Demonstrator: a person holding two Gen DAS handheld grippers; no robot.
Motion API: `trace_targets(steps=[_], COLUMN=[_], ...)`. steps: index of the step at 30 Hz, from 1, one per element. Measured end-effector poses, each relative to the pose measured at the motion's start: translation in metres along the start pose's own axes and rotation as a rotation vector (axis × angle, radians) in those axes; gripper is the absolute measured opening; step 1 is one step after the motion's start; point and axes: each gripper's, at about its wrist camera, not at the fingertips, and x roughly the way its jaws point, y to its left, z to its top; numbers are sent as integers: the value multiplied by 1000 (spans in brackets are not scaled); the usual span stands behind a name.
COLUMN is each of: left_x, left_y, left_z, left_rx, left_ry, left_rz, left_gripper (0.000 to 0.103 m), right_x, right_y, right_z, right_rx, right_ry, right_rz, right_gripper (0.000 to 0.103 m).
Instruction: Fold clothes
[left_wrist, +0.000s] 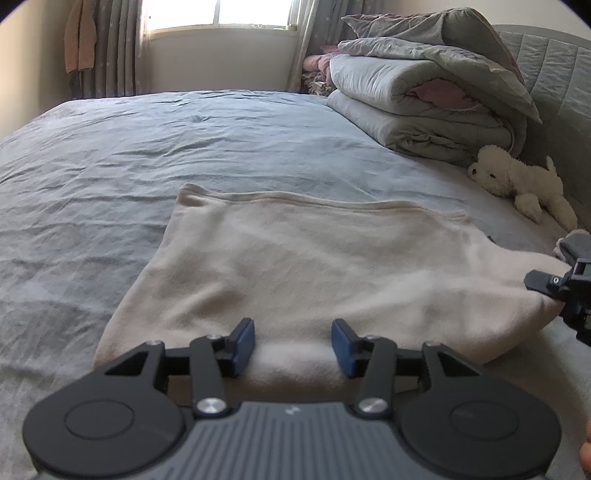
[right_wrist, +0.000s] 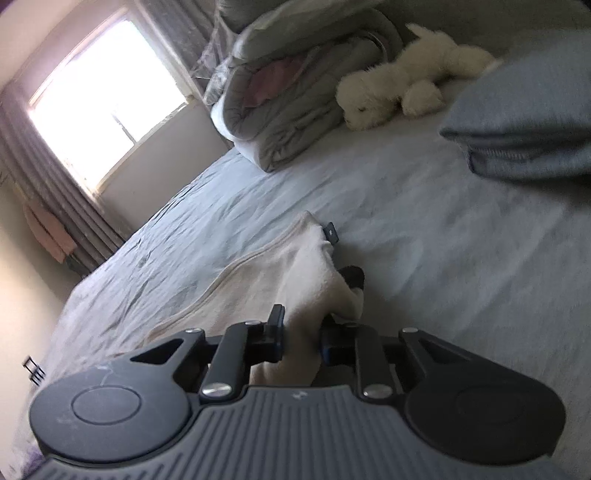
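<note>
The cream garment lay partly folded on the bed. The left claw stood half open astride its near fold; the right claw pinched its corner, so further folds remained.

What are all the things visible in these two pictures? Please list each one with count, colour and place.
garment: one, cream, spread on the bed
bed sheet: one, light blue, wrinkled
quilts: stack, grey, by the headboard
plush toy: one, white, beside the quilts
folded cloth: one, blue-grey, near the toy
window: one, bright, with grey curtains
left gripper: black, jaws apart over the garment's near edge
right gripper: black, pinching the garment's side
</note>
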Motion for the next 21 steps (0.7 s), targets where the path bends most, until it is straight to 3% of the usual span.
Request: trace_targets(steps=[8, 13, 18, 21], left_x=[-9, 9, 16, 15], left_y=[-18, -47, -62, -57], left_z=[4, 0, -6, 4], left_rx=[9, 123, 173, 116], left_ry=[-69, -34, -26, -9], left_rz=[-77, -14, 65, 55], left_gripper=[58, 59, 60, 60], right_x=[-2, -2, -2, -4], right_y=[4, 3, 4, 6], right_z=[2, 4, 5, 6], right_rx=[-6, 5, 9, 2], right_ry=[2, 10, 20, 20], right_rz=[13, 22, 32, 40], right_gripper=[22, 22, 22, 22])
